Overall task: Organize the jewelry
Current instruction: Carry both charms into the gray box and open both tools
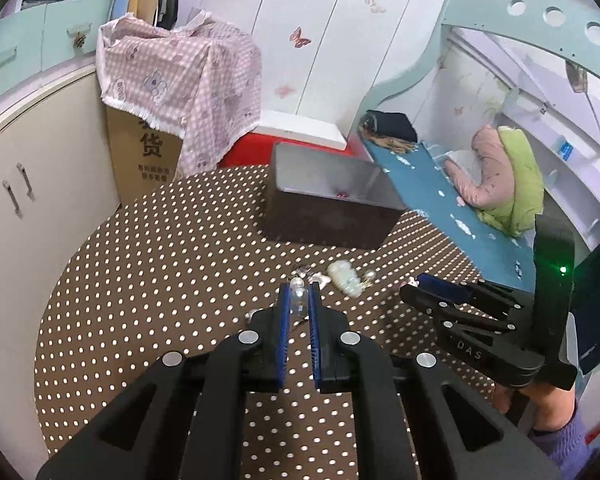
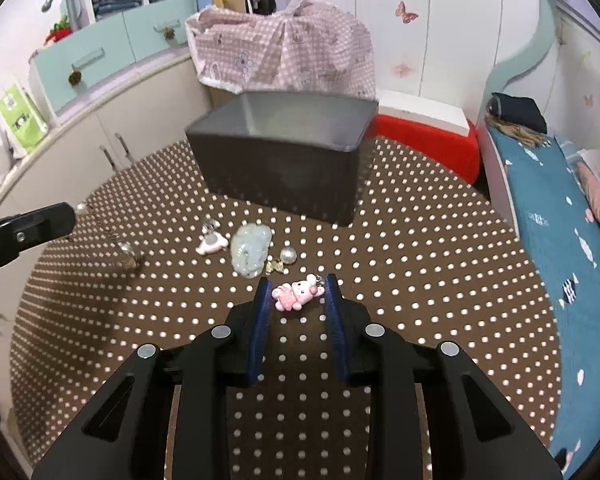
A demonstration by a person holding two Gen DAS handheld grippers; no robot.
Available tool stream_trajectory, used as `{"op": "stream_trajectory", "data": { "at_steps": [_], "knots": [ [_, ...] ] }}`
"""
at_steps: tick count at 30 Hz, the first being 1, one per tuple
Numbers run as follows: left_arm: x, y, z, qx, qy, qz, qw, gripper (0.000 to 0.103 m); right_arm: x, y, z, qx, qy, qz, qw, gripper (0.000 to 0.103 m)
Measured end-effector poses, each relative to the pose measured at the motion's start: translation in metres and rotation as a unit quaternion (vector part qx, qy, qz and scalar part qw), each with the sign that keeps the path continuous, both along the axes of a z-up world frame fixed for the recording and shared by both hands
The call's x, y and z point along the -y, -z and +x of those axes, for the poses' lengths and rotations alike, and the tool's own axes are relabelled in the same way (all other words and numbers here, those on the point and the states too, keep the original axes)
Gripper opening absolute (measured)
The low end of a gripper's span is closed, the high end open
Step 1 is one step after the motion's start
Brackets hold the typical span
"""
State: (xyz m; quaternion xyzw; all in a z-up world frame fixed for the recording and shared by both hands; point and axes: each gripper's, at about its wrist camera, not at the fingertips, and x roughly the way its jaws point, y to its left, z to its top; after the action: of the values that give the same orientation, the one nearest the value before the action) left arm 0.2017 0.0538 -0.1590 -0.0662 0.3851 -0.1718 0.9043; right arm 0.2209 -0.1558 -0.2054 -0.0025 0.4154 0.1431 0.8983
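My right gripper (image 2: 296, 294) sits spread wide with the pink bunny charm (image 2: 298, 293) lying crosswise between its 2 fingers on the dotted table (image 2: 420, 280) (dark box (image 2: 280, 160) straight ahead), while my left gripper (image 1: 299, 300) pinches a pearl piece (image 1: 298, 294).

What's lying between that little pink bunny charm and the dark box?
In the right wrist view, a pearl bead and small gold piece lie between the pink bunny charm and dark box; beyond them, bare dotted tablecloth.
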Motion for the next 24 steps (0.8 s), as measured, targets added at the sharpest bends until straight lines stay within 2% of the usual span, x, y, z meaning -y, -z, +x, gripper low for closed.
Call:
{"op": "stream_trajectory", "data": {
  "at_steps": [14, 24],
  "knots": [
    [0.011, -0.049, 0.011, 0.036, 0.034, -0.022, 0.9985, 0.007, 0.014, -0.066, -0.013, 0.055, -0.009, 0.03, 0.998, 0.027],
    [0.032, -0.091, 0.058, 0.058, 0.063, -0.021, 0.9961, 0.007, 0.012, -0.104, 0.023, 0.088, -0.011, 0.028, 0.996, 0.027]
  ]
}}
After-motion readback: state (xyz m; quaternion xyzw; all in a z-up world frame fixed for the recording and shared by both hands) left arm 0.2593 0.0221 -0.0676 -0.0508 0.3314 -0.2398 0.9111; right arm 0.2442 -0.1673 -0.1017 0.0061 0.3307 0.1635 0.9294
